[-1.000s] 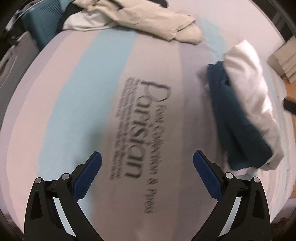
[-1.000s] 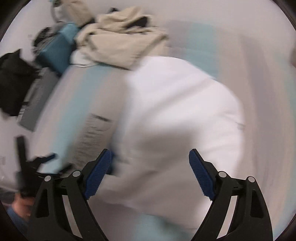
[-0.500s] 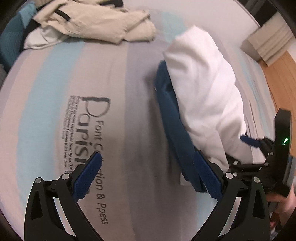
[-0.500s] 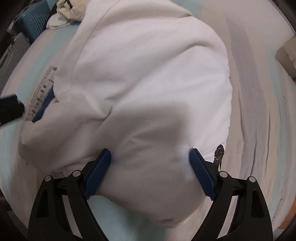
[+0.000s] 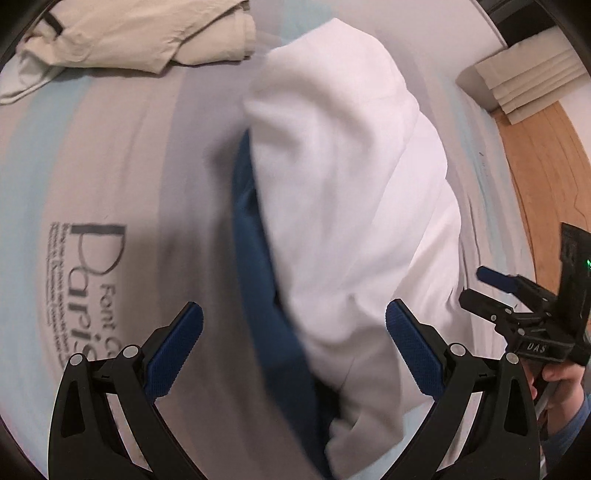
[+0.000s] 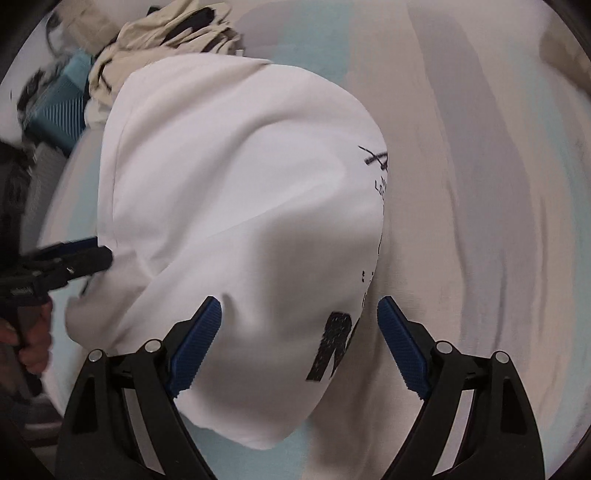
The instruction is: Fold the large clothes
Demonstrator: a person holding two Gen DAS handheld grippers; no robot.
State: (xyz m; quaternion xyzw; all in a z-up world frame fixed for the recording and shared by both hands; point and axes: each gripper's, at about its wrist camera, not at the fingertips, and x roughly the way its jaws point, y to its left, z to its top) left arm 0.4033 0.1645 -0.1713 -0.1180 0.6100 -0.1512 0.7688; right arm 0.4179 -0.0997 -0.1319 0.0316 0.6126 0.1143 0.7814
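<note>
- The white garment (image 5: pixel 351 192) lies bunched in a thick mound on the bed (image 5: pixel 122 177), on top of a dark blue garment (image 5: pixel 258 258) whose edge shows along its left side in the left wrist view.
- The left gripper (image 5: pixel 293 334) hangs over that left edge, jaws wide apart and gripping nothing; the blue edge and the white fold both sit between its pads, with no contact I can make out.
- The right gripper (image 6: pixel 299 334) hangs over the near, printed end of the white garment (image 6: pixel 240 206), jaws also spread wide. White cloth bulges up between the pads, and the left pad looks to brush it, but no pinch shows.
- Risk: closing the left jaws here could catch both the blue and white layers at once, so lifting would drag the two garments together instead of separating one to fold.
- Risk: the right jaws straddle a fat bulge, not an edge. A grab there would likely take a lump of several layers and leave the garment twisted once spread.
- Risk: the two grippers are close across the mound; pulling in different directions with uneven holds could let cloth slip from one side.
- A beige pile (image 5: pixel 140 33) lies near the mound's far end, so a wide sweep could snag it.
</note>
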